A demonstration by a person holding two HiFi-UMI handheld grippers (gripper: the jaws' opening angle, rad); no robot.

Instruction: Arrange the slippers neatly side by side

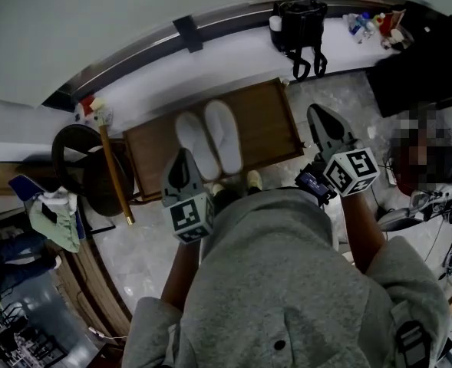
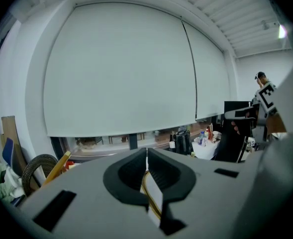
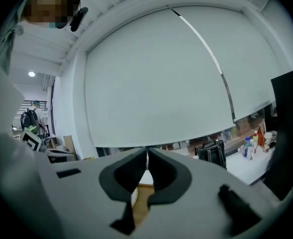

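Two white slippers lie flat on the brown wooden table [image 1: 268,129], left of its middle. The left slipper [image 1: 191,140] and the right slipper [image 1: 224,133] are plain, long ovals. They rest side by side with their long edges touching or nearly so, pointing the same way. The right one reaches slightly farther. The left one's near end is hidden.

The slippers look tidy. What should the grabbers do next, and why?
Probably just draw back and stop: the two white slippers already lie side by side on the wooden table, and the left gripper and right gripper are shut and empty.
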